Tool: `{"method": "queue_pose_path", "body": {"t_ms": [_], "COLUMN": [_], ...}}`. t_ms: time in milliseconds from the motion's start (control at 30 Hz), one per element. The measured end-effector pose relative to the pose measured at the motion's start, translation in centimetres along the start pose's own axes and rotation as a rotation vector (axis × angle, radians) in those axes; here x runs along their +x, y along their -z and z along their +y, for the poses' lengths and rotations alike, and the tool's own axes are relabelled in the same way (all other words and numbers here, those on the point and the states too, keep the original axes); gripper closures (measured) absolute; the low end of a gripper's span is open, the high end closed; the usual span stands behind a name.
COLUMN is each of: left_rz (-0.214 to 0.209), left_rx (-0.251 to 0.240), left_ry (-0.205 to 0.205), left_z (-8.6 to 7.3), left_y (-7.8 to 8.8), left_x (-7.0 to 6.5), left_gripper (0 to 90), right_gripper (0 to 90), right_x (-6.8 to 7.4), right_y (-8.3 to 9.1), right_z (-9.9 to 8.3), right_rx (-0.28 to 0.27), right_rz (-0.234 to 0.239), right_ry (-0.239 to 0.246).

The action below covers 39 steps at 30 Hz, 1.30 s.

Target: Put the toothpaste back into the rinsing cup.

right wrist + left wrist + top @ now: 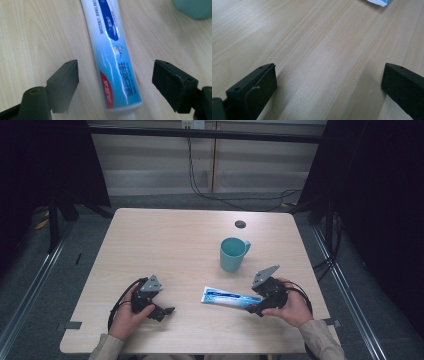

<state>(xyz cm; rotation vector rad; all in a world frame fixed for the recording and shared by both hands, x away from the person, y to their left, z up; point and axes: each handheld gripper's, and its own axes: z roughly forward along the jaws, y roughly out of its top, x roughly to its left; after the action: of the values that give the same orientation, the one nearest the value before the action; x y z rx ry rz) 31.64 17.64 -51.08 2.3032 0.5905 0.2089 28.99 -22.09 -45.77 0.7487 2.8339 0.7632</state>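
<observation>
- Pale wood-grain bench [165,240] carries a toothpaste tube [231,298] lying flat near the person's edge, with a teal mug [233,254] standing upright just beyond it and apart from it.
- Right tool [256,308] sits at the tube's cap end; in the right gripper view the tube [113,60] runs lengthwise between the two black jaws, which stand wide on either side with bare wood showing between each pad and the tube, so nothing is gripped yet.
- Left tool [167,311] rests low over the bench, well to the left of the tube; in the left gripper view its jaws are spread wide over bare wood, holding nothing, and a corner of the tube [378,2] shows at the top edge.
- Done so far, as I judge it: the right tool is lined up astride the tube, ready for a grasp.
- Left to do: close the jaws on the tube, lift it off the bench, and probably carry it to the mug, which looks the likely place for it.
- Mug's inside cannot be made out well enough to say whether anything is in it.
- Tube lies flat and unlifted, so the work is at an early stage.
</observation>
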Motion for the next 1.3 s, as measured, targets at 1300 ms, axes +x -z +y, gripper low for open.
{"method": "queue_pose_path", "body": {"t_ms": [1300], "left_rz": [-0.002], "left_rx": [-0.006], "left_ry": [0.01], "left_z": [0.1], "left_y": [-0.2], "left_x": [0.1], "left_gripper": [0.0], "right_gripper": [30.7], "right_x": [0.4], "right_y": [-4.5], "right_z": [6.1], "right_rx": [0.246], "right_rz": [0.045], "right_ry": [0.066]}}
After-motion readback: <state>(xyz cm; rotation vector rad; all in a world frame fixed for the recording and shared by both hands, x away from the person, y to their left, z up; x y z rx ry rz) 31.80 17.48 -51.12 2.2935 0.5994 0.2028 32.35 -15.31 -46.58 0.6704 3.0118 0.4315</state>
